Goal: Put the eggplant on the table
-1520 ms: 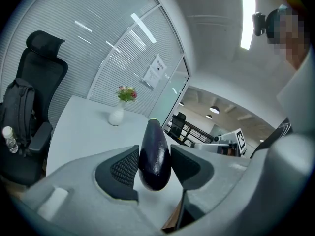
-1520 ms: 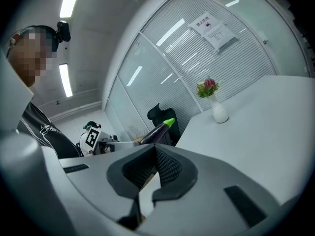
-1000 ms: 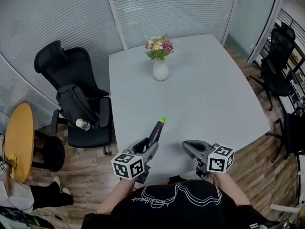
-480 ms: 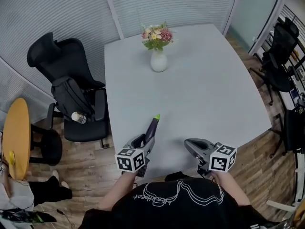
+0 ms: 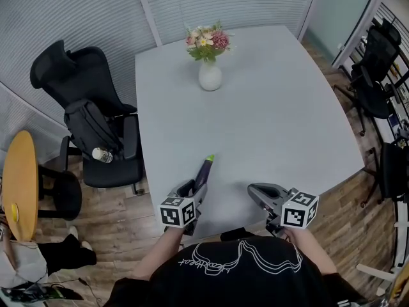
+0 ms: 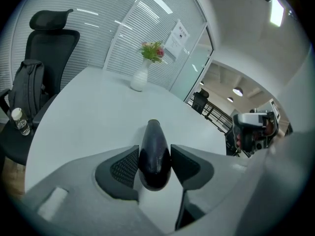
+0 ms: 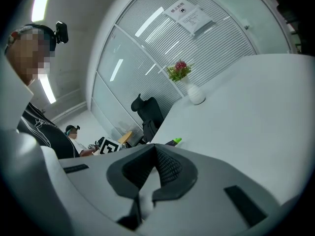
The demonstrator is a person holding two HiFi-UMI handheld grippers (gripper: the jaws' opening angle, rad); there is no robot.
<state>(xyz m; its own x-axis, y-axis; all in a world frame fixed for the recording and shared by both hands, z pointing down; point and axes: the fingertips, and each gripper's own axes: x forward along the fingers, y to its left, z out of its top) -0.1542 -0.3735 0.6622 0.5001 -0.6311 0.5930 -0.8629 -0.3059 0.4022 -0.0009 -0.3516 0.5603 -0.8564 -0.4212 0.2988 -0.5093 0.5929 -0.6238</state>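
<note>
A dark purple eggplant [image 5: 203,173] with a green tip sticks out forward from my left gripper [image 5: 193,189], low over the near edge of the grey table [image 5: 275,126]. In the left gripper view both pads press on the eggplant's [image 6: 153,151] thick end, so the left gripper [image 6: 153,165] is shut on it. Whether the eggplant touches the tabletop I cannot tell. My right gripper [image 5: 259,195] hovers to the right of it near the same edge. Its pads meet with nothing between them, so the right gripper [image 7: 155,168] is shut. The eggplant's green tip [image 7: 176,141] shows beyond it.
A white vase with flowers [image 5: 209,74] stands at the table's far side. A black office chair [image 5: 89,107] with a backpack and a bottle is at the left. Beyond it stands a round yellow table [image 5: 19,184]. More black chairs [image 5: 377,75] are at the right.
My left gripper has come down toward the tabletop with the eggplant still in it. The right gripper has sunk only slightly.
</note>
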